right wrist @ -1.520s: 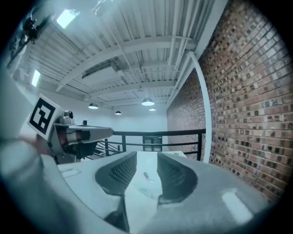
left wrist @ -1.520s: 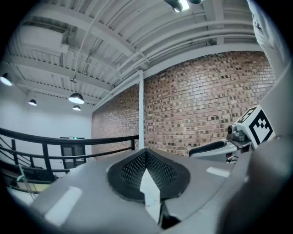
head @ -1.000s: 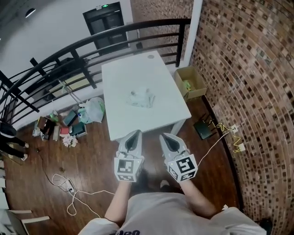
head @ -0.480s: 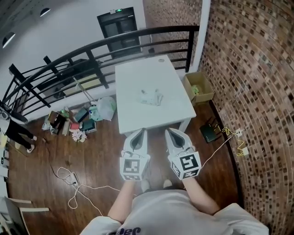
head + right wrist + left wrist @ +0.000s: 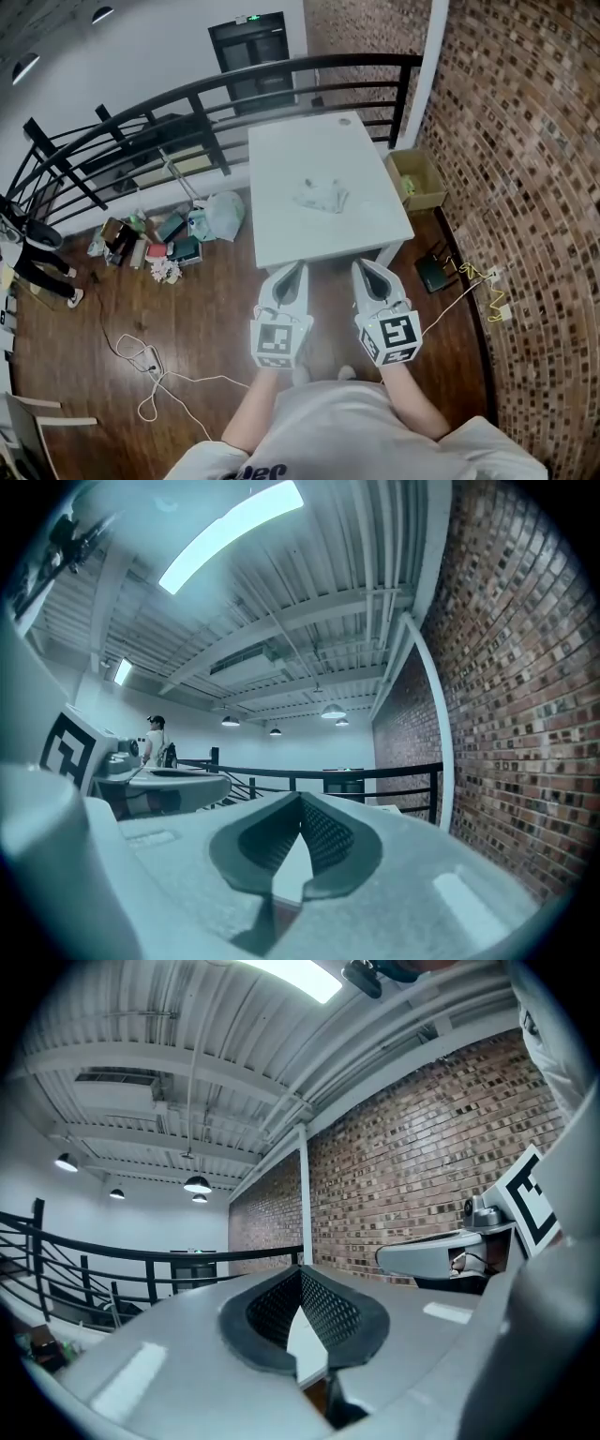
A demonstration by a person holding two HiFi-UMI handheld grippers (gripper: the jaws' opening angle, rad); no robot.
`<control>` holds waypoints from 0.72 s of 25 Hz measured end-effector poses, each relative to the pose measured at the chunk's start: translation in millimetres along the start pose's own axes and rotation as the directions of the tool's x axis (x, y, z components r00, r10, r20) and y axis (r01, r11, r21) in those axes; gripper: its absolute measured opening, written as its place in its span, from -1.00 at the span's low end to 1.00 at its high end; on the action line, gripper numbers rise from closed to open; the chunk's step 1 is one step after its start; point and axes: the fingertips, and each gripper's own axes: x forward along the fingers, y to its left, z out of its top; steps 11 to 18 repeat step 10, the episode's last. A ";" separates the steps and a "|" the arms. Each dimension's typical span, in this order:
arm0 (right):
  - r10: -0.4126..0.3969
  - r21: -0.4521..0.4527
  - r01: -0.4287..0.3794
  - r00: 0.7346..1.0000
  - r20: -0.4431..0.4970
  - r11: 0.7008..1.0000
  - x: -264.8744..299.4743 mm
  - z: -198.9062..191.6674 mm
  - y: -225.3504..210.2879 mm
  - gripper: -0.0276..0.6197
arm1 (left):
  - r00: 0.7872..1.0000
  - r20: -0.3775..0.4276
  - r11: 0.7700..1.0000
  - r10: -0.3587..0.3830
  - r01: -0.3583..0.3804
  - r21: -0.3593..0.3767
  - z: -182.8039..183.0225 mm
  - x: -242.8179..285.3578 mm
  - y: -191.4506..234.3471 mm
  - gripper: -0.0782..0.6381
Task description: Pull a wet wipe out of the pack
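The wet wipe pack (image 5: pixel 322 195) lies crumpled and pale near the middle of the white table (image 5: pixel 281 239). Both grippers are held side by side, level, just short of the table's near edge and well away from the pack. My left gripper (image 5: pixel 292 272) has its jaws together with nothing between them, as its own view also shows (image 5: pixel 301 1269). My right gripper (image 5: pixel 367 269) is likewise shut and empty (image 5: pixel 301 797). The pack appears in neither gripper view.
A black railing (image 5: pixel 187 94) runs behind the table. A brick wall (image 5: pixel 525 141) stands on the right, with a cardboard box (image 5: pixel 417 178) and a black device (image 5: pixel 436 272) on the floor beside it. Bags and clutter (image 5: pixel 159 239) and cables (image 5: pixel 150 375) lie on the left.
Both grippers have risen a little and stayed shut, side by side. The head view has swung, so the table and pack sit further right in the picture.
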 end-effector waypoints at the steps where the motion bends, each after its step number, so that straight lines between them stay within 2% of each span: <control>1: -0.002 -0.001 0.002 1.000 -0.002 1.000 1.4 -0.9 0.7 -0.94 | 1.000 0.002 1.000 -0.001 0.001 -0.001 -0.2 0.7 1.1 -0.74; 18: -0.008 -0.012 0.007 1.000 -0.013 1.000 13.9 -9.8 9.3 -0.94 | 1.000 -0.005 1.000 -0.023 0.023 -0.018 -12.8 7.6 7.9 -0.74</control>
